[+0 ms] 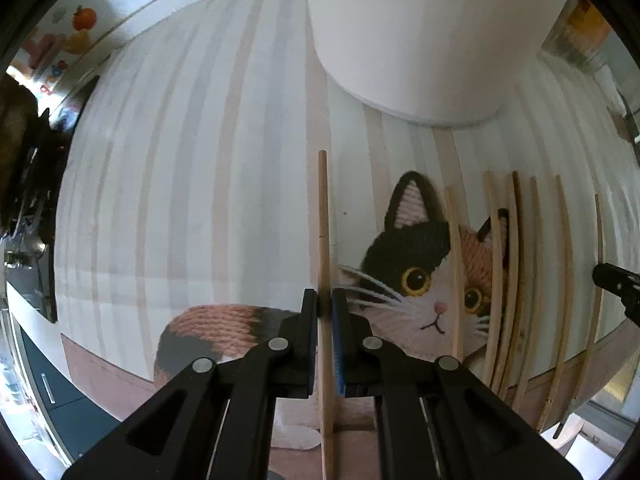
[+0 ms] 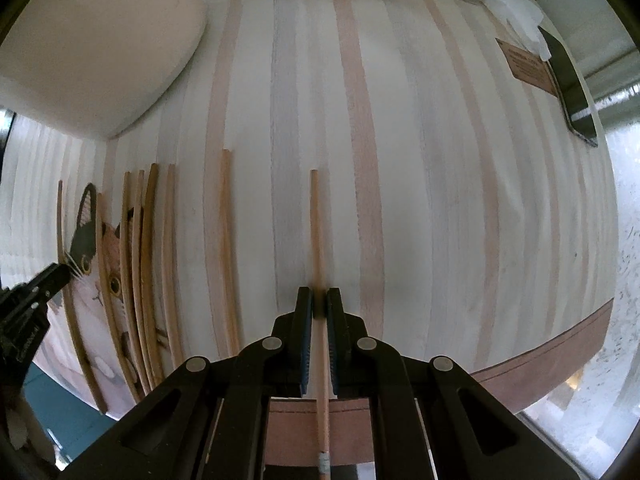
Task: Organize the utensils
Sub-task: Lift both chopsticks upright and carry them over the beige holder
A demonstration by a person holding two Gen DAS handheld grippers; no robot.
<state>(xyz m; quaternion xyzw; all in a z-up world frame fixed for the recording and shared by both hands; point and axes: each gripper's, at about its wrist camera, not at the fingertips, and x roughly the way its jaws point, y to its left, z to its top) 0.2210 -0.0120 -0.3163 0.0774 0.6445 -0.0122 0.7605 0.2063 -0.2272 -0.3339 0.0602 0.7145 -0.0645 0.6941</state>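
Note:
My left gripper (image 1: 325, 300) points down at a striped placemat (image 1: 180, 200) with a cat picture, shut on a wooden chopstick (image 1: 323, 232) that lies along the stripes. Several more chopsticks (image 1: 516, 280) lie side by side over the cat's face to the right. My right gripper (image 2: 319, 300) is shut on another chopstick (image 2: 317, 232) further right on the mat (image 2: 440, 200). Between it and the bundle (image 2: 144, 260) lies a single chopstick (image 2: 227, 240). A white container (image 1: 420, 40) stands on the mat behind the chopsticks, its base (image 2: 92, 40) near their far ends.
A black object (image 2: 572, 80) and a brown label (image 2: 528, 64) sit at the mat's far right corner. The mat's brown border (image 2: 540, 360) runs along the near edge, with a glass surface (image 2: 624, 240) beyond it. Each gripper shows at the edge of the other's view.

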